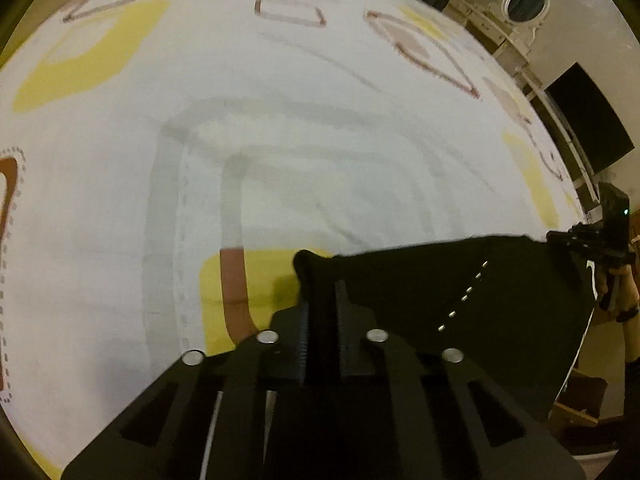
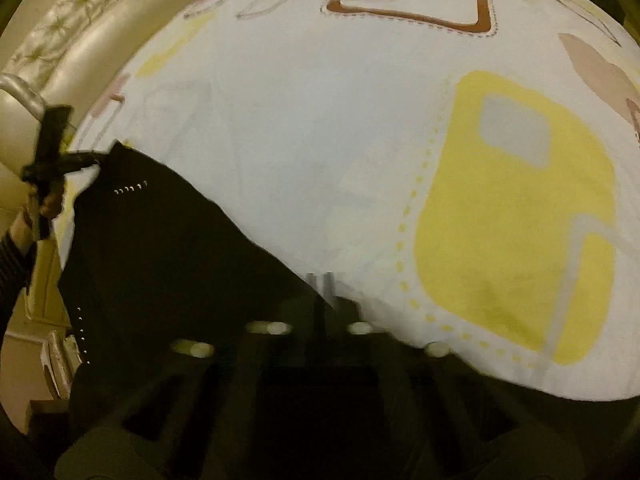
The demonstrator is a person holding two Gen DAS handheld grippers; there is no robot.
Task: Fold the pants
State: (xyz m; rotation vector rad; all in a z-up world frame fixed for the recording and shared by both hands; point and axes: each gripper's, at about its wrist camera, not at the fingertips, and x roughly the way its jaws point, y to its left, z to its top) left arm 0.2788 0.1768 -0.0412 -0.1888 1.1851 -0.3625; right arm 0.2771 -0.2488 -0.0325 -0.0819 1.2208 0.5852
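The black pants (image 1: 460,300) with a row of small metal studs hang stretched between my two grippers, held up above the bed. My left gripper (image 1: 322,292) is shut on one corner of the pants edge. My right gripper (image 2: 320,284) is shut on the other corner of the pants (image 2: 160,260); its view is blurred. The right gripper also shows in the left wrist view (image 1: 600,236) at the far right, and the left gripper shows in the right wrist view (image 2: 60,164) at the far left.
A white bedsheet (image 1: 280,120) with yellow, brown and grey shapes covers the bed (image 2: 320,120) below the pants. A cream padded headboard (image 2: 60,60) is at the left. A dark screen (image 1: 588,120) and white furniture (image 1: 516,24) stand by the wall.
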